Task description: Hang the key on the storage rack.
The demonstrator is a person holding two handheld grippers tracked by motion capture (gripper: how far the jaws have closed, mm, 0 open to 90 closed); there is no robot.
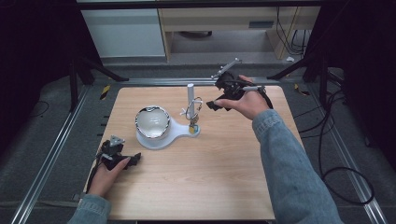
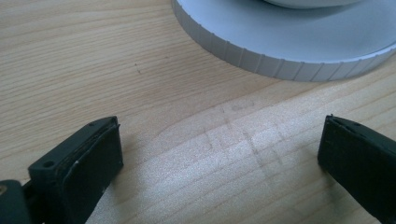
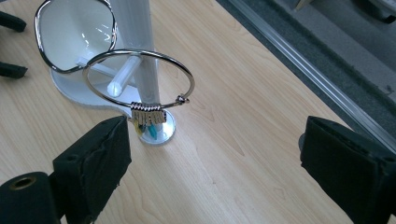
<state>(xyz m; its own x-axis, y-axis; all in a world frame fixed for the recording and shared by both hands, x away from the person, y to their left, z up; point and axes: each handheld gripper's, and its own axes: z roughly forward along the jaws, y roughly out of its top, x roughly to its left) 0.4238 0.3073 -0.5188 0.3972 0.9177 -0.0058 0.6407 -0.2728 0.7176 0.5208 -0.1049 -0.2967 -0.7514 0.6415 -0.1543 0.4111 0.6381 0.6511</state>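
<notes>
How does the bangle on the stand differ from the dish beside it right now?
The bangle is a thin open ring with small charms, hanging on the post's peg; the dish is a solid white bowl resting on the stand's base. The bangle hangs tilted; the dish faces up. Both show shiny metal edges.

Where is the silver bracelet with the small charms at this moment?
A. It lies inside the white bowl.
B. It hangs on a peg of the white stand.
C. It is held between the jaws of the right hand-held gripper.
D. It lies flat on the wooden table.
B: the silver bracelet hangs on a peg of the white stand, and the right hand-held gripper is open and apart from it.
</notes>
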